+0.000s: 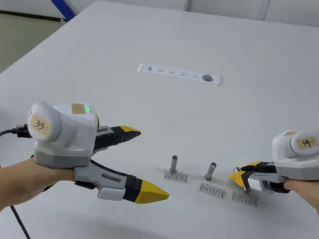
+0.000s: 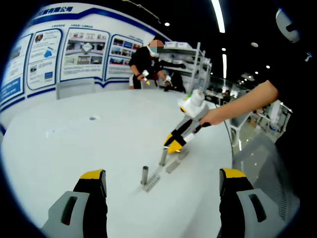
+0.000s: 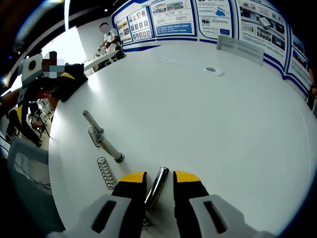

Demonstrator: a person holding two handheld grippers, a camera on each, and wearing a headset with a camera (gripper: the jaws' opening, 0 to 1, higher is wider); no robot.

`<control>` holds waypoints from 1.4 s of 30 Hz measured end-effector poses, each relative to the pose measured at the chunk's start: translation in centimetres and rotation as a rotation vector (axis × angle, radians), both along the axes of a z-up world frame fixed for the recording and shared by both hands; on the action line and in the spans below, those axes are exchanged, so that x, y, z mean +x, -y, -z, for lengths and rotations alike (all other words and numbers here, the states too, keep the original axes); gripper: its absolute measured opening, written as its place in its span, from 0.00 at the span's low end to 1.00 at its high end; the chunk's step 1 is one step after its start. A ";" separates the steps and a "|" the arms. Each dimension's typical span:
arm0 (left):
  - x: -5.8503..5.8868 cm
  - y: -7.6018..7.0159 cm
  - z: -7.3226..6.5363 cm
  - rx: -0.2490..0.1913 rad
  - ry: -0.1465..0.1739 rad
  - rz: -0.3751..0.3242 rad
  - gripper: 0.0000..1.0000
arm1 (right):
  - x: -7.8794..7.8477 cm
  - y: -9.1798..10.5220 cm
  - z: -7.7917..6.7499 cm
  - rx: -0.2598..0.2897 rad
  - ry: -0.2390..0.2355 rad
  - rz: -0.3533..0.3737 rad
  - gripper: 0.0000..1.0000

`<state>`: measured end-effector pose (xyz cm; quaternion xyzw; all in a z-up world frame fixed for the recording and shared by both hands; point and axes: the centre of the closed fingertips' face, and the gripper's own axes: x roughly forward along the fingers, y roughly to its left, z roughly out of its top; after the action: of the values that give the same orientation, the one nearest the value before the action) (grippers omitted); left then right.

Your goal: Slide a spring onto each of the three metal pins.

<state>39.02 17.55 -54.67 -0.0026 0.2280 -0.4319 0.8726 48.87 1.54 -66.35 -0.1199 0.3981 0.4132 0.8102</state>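
Two metal pins [image 1: 173, 163] [image 1: 211, 171] stand upright on the white table [image 1: 149, 40], each with a spring [image 1: 176, 176] [image 1: 212, 189] lying at its foot. A third spring [image 1: 245, 199] lies farther right. My right gripper [image 1: 240, 178] is low at the right, and its own view shows it [image 3: 159, 182] shut on the third pin [image 3: 158, 184]. The other pins [image 3: 91, 120] [image 3: 110, 148] and a spring [image 3: 105, 171] lie beyond it to the left. My left gripper [image 1: 144, 162] hovers wide open left of the pins with nothing in it; its own view [image 2: 162, 174] faces a pin [image 2: 144, 174].
A white power strip [image 1: 179, 73] lies across the middle of the table, well behind the pins. A black cable [image 1: 12, 132] trails off the left gripper. People stand at shelves [image 2: 148, 64] beyond the table's far side.
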 end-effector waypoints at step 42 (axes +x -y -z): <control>-1.3 -1.8 -1.8 -0.036 0.024 -0.086 0.93 | 0.6 -0.1 -2.5 0.050 0.101 0.102 0.09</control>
<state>37.76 19.39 -52.85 -0.0228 0.2096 -0.3980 0.8929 49.49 1.65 -63.84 -0.0998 0.3516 0.3748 0.8520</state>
